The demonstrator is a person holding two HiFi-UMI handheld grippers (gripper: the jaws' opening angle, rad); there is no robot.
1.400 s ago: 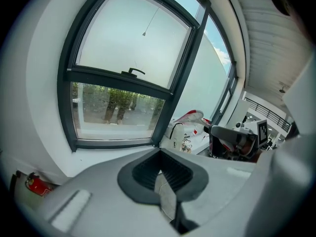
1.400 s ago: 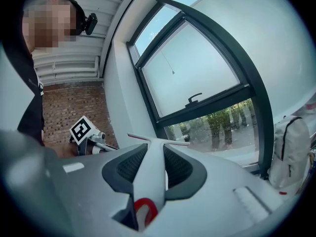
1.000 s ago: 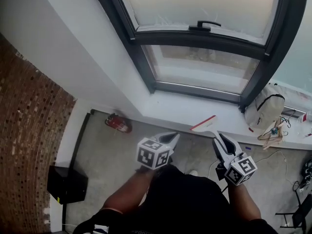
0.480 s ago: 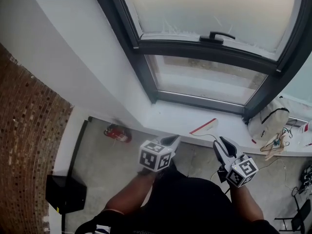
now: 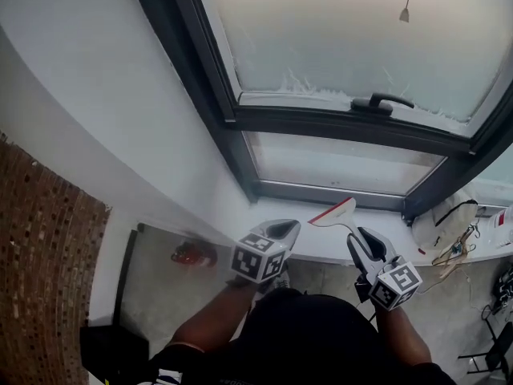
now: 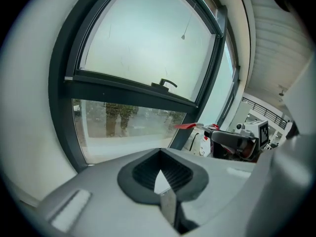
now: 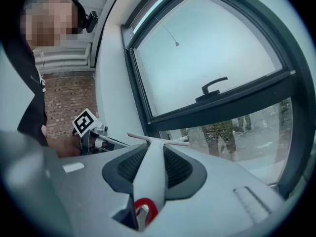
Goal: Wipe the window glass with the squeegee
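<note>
- Head view, change: the squeegee [image 5: 337, 213] sits closer to the window than half a second ago. Its red-edged blade now lies over the sill [image 5: 264, 215], just below the frame of the lower pane [image 5: 337, 163]. The view has also tipped upward, showing more of the frosted upper pane [image 5: 345, 38] and its handle [image 5: 389, 101]. Judged: this is the approach stage, with the blade apparently not yet on the glass and no stroke begun.
- Head view, grippers: the right gripper [image 5: 358, 241] is clamped on the squeegee's handle. The left gripper [image 5: 290, 226] is beside it with jaws together, carrying nothing.
- Head view, containers: one white bag [image 5: 449, 219] rests on the sill at the right, and its contents cannot be seen. One red fire extinguisher [image 5: 192, 253] lies on the floor below the sill.
- Left gripper view: the left gripper [image 6: 160, 174] has its pads all but closed, with only a sliver of light and no object between them. It points at the lower pane [image 6: 128, 122]. The squeegee [image 6: 190, 126] and the right gripper [image 6: 232, 141] show at the right, short of the glass.
- Right gripper view: the right gripper [image 7: 150, 162] has its jaws closed on the white handle of the squeegee [image 7: 158, 141]. The blade lies crosswise ahead of the jaws, with the lower pane [image 7: 232, 132] beyond it. The left gripper [image 7: 116, 143] is at the left.
</note>
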